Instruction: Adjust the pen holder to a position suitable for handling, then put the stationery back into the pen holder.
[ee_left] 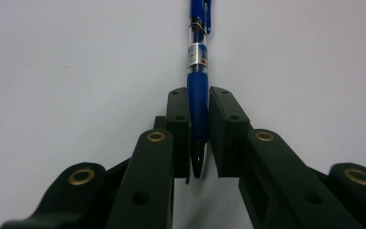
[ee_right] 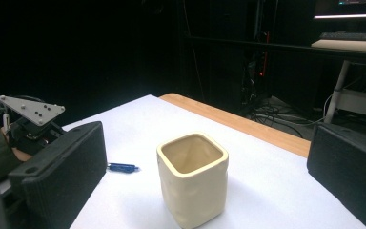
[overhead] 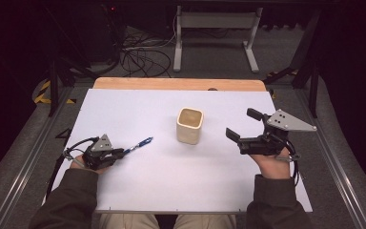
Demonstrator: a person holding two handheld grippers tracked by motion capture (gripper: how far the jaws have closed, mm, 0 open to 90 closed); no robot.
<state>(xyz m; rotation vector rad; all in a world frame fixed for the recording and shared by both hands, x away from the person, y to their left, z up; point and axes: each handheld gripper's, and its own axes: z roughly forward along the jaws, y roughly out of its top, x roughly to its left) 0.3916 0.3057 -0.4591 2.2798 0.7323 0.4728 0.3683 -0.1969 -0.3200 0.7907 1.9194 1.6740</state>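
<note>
Left tongs (overhead: 120, 152) low over desk (overhead: 162, 186) at near-left, jaws clamped on blue ballpoint pen (overhead: 138, 144); in left gripper view pen (ee_left: 198, 95) ran straight out between jaws, dark tip seated between pads, clip end pointing away. Pen body angled toward cream square cup (overhead: 189, 125). Cup stood upright at desk centre, mouth open, well apart from pen. Right tongs (overhead: 240, 125) held above desk right of cup, jaws spread wide, nothing between them; cup (ee_right: 193, 179) seen between jaws in right gripper view
</note>
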